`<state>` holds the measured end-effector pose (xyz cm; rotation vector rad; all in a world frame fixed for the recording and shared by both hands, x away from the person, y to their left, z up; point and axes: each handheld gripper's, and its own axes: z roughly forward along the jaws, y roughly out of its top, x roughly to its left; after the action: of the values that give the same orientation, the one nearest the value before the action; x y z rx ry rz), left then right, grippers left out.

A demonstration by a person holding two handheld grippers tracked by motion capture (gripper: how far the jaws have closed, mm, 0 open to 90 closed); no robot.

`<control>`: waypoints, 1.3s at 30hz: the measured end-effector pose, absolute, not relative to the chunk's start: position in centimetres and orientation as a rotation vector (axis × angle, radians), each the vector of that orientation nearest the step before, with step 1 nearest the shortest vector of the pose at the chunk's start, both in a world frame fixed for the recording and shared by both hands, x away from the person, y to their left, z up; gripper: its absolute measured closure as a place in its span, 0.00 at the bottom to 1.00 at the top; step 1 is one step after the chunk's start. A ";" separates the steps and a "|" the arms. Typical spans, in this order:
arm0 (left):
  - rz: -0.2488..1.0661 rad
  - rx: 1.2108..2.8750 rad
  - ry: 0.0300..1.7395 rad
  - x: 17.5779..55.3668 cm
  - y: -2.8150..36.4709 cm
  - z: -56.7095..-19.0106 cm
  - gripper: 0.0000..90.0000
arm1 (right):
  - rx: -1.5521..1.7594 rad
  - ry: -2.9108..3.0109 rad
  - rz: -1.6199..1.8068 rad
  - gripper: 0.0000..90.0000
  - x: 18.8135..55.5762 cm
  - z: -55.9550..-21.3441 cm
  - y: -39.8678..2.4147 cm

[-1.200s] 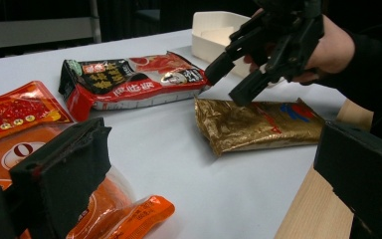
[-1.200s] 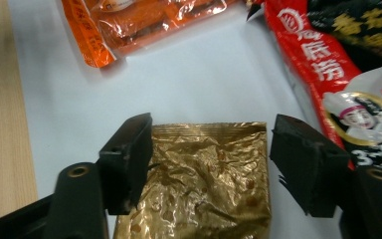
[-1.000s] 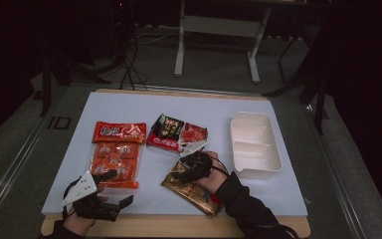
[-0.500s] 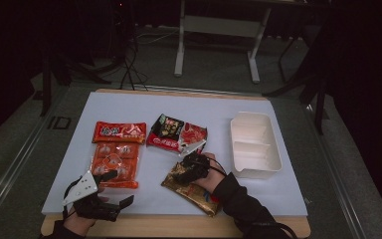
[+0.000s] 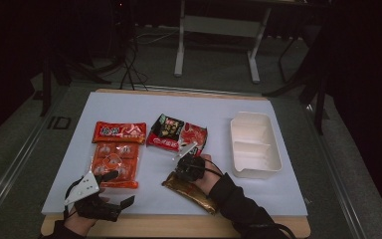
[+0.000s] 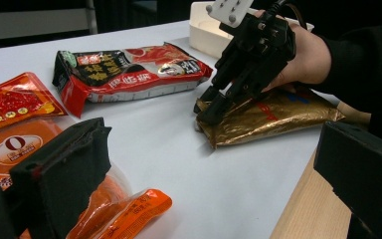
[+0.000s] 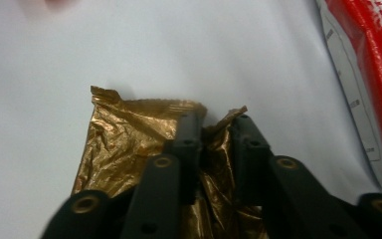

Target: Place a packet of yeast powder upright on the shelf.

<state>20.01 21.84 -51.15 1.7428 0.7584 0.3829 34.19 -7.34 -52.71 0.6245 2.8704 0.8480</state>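
The right gripper [image 5: 183,168] has just been closing; its fingers [image 7: 189,134] are pinching the gold foil packet [image 5: 191,191] lying near the counter's [image 5: 258,199] front edge. The left gripper's [image 5: 110,189] fingers are resting apart.

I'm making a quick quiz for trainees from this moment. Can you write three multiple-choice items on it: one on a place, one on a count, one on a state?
1. Where does the white tray sit on the table?
A. right side
B. left side
C. near edge, centre

2. How many snack packets lie on the table?
A. two
B. four
C. six

3. How does the right gripper stand?
A. open above the tray
B. pinching the gold packet's edge
C. shut on nothing

Answers:
1 A, it lies right of every packet in the high view.
2 B, three red or orange ones and one gold.
3 B, its jaws have just been closing, with gold foil bunched between them.
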 end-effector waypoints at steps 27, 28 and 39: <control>0.382 1.741 0.772 20.2 21.8 -51.3 0.01 | 0.672 2.760 1.271 0.98 32.5 -44.8 -12.2; 0.385 1.745 0.772 20.2 21.8 -51.3 0.01 | 0.671 2.760 1.283 0.98 32.4 -44.6 -12.3; 0.388 1.747 0.776 20.2 21.8 -51.3 0.01 | 0.713 2.666 1.425 0.98 31.5 -41.9 -14.6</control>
<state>20.24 21.78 -51.32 1.7473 0.7761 0.3878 31.47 -14.55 -41.94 0.7134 2.6663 1.4248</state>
